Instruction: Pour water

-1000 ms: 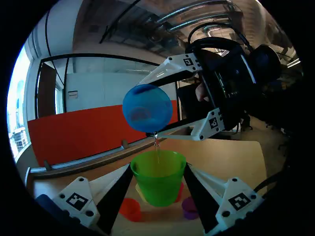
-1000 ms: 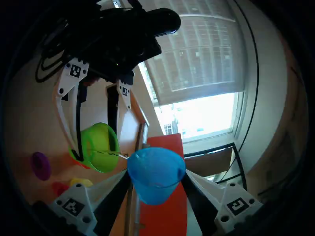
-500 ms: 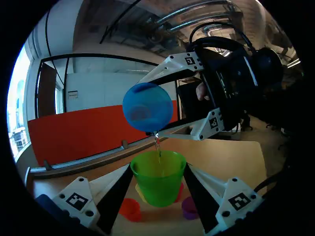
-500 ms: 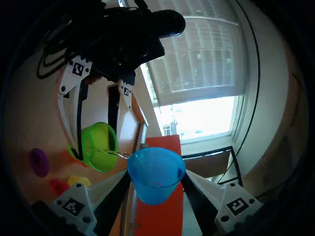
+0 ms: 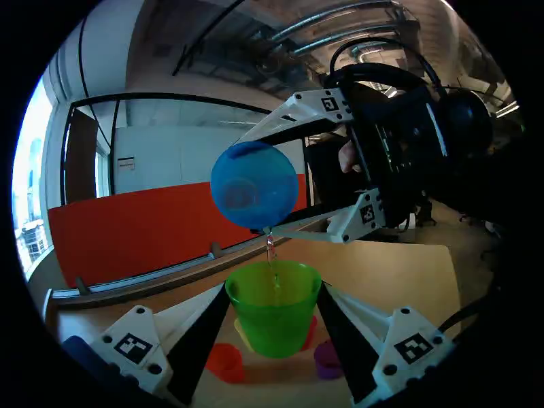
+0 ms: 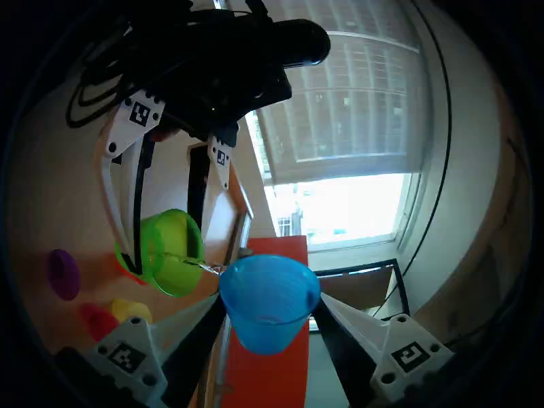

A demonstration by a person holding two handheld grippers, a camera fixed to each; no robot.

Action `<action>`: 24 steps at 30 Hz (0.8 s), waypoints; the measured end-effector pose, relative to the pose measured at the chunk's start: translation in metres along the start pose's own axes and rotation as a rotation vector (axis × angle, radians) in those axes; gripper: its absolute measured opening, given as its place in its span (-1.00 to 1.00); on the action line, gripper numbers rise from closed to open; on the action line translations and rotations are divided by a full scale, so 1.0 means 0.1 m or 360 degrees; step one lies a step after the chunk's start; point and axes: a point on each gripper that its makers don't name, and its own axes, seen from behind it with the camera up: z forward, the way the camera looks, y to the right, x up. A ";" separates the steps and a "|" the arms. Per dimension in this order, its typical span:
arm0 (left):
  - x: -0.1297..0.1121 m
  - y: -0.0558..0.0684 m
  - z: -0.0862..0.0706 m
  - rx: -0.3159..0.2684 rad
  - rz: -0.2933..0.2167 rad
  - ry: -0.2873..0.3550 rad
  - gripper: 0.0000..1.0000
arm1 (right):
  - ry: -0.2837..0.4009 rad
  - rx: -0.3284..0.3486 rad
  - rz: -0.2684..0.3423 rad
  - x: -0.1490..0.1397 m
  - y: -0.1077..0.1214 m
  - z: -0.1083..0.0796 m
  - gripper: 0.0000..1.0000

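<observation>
A thin stream of water (image 5: 270,248) falls from the lower rim of the blue cup (image 5: 253,185) into the open mouth of the green cup (image 5: 273,316) directly beneath it. The two cups are apart and only the water joins them. Both are smooth, see-through plastic, round and tapering toward the base. The blue one is tipped well over and the green one stands upright. A little water shows inside the green cup.

Just behind the green cup, three small cups sit on the bench (image 5: 381,272): a red cup (image 5: 226,360), a purple cup (image 5: 328,359), and a yellow cup (image 5: 239,332) partly hidden. The bench top is pale wood with a matte finish. I cannot tell whether the green cup's base rests on it.

Beyond the bench I see an orange-red wall panel (image 5: 136,231) under glass partitions, and bare pipes (image 5: 326,27) run along the ceiling. In the right gripper view a bright window (image 6: 340,204) with a half-lowered blind is in sight.

My left claw (image 5: 273,299) pinches the green cup, one finger pressed on each side. My right claw (image 6: 268,306) clamps the blue cup the same way, its fingers set only as wide as the cup. A hand (image 5: 348,158) grips the right unit's dark body.
</observation>
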 end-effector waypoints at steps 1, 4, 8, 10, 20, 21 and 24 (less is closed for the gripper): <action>0.00 0.00 0.00 0.0001 0.0000 0.0000 0.75 | 0.0000 -0.0003 -0.0005 0.00 0.01 0.00 0.78; 0.00 0.00 0.00 0.0002 0.0000 0.0001 0.75 | -0.0001 -0.0010 -0.0021 -0.01 0.02 0.00 0.78; 0.01 0.00 0.00 0.0001 0.0001 0.0001 0.75 | -0.0001 -0.0015 -0.0037 -0.01 0.03 0.00 0.78; 0.01 0.00 0.00 0.0000 0.0001 0.0002 0.75 | 0.0000 -0.0016 -0.0043 0.00 0.03 0.00 0.78; 0.01 0.01 0.01 -0.0001 0.0005 0.0004 0.75 | 0.0001 -0.0031 -0.0087 0.01 0.04 0.00 0.79; 0.01 0.01 0.00 -0.0001 0.0005 0.0004 0.75 | 0.0000 -0.0032 -0.0090 0.01 0.04 0.00 0.79; 0.01 0.01 0.00 -0.0001 0.0005 0.0004 0.75 | 0.0005 -0.0033 -0.0091 0.03 0.04 0.00 0.78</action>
